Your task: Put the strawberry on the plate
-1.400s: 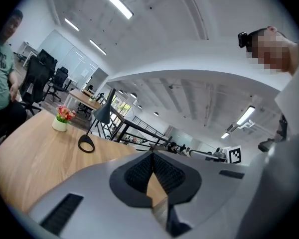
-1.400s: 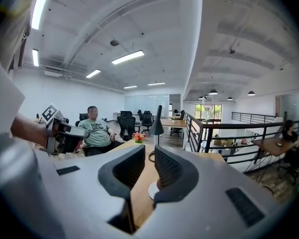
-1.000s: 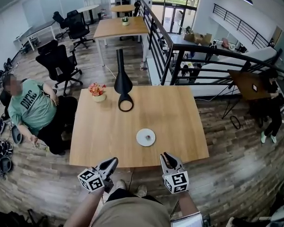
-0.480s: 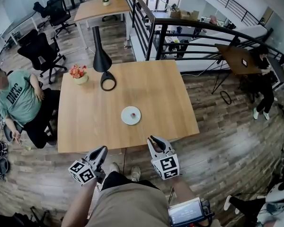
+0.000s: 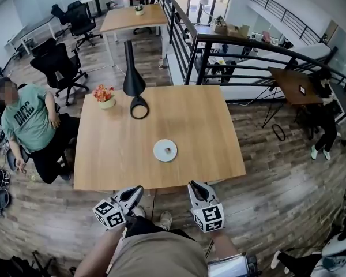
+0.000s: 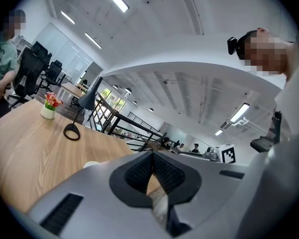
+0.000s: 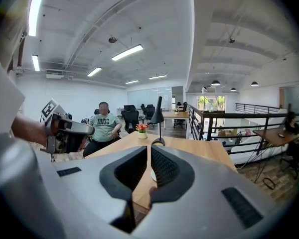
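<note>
strawberry [image 5: 168, 150] seems already set down, so i'd judge the job now is just keeping clear of it. at left a small pot [image 5: 106, 103] holds flowers. the left hand-held gripper [image 5: 137, 190] is closed on nothing. the white plate [image 5: 157, 153], mid tabletop [image 5: 115, 154], holds the berry. the right hand-held gripper [image 5: 194, 186] is closed and empty too.

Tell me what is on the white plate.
One small thing sits near the middle of the plate, seemingly the strawberry, too small to make out further. The rest of the plate is bare. The patch of plate beneath it is covered.
</note>
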The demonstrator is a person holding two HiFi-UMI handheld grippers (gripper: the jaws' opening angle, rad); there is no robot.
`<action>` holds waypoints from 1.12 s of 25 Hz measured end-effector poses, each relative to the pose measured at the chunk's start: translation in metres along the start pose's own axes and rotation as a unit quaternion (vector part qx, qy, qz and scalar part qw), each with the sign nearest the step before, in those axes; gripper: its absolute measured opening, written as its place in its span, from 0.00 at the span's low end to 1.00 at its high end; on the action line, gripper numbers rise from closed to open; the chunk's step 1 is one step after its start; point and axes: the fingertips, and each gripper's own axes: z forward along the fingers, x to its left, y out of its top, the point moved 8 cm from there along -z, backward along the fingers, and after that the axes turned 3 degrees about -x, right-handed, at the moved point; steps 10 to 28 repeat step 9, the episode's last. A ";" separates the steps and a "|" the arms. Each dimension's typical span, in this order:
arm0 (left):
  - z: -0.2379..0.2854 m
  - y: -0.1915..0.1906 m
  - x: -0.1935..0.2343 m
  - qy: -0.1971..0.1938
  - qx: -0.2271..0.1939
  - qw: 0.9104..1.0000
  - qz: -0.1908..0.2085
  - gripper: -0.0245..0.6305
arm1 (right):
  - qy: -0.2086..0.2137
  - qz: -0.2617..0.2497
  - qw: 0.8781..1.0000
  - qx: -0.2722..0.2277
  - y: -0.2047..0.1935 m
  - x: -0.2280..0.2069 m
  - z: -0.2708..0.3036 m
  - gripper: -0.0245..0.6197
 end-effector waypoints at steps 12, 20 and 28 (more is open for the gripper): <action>-0.009 0.010 0.017 -0.022 0.002 1.000 -0.007 0.04 | 0.016 -0.030 0.999 -0.024 0.029 0.032 0.015 0.09; -0.009 0.010 0.017 -0.022 0.002 1.000 -0.007 0.04 | 0.016 -0.030 0.999 -0.024 0.029 0.032 0.015 0.09; -0.009 0.010 0.017 -0.022 0.002 1.000 -0.007 0.04 | 0.016 -0.030 0.999 -0.024 0.029 0.032 0.015 0.09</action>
